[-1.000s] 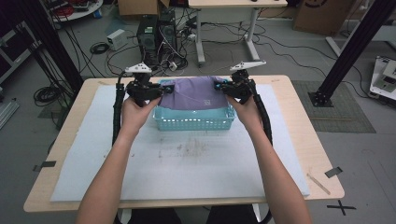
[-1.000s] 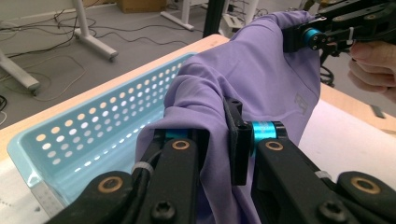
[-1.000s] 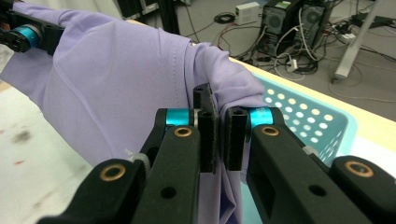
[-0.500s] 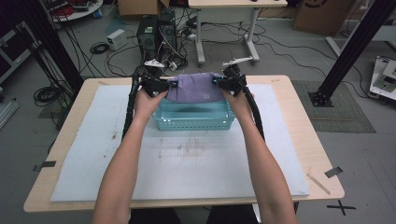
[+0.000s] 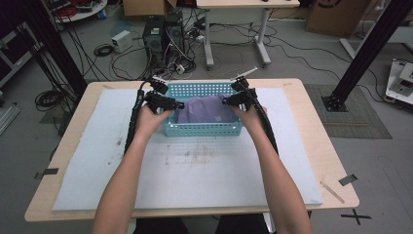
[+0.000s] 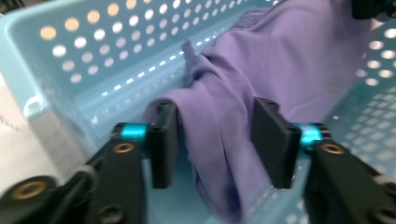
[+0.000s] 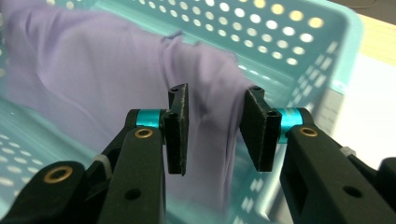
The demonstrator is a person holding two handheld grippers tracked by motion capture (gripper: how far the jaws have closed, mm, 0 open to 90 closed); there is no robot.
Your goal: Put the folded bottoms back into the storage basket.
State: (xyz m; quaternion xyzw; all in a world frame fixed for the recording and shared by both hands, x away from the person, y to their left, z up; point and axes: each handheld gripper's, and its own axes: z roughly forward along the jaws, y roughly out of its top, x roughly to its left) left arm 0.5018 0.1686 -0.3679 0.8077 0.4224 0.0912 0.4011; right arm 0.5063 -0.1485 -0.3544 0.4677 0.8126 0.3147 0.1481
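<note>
A folded purple cloth lies inside a light-blue perforated basket at the far middle of the table. My left gripper is at the cloth's left end and my right gripper at its right end, both reaching into the basket. In the left gripper view the left gripper is open, with a fold of the cloth hanging between its spread jaws and the basket wall behind. In the right gripper view the right gripper is open too, with the cloth draped in the gap.
A white mat covers most of the wooden table. Computers and cables sit on the floor beyond the far edge. A black frame post stands at the right.
The cloth, earlier spread above the basket's top, has gone down inside it, so the far basket wall now shows. Both hands moved inward and forward with it.
</note>
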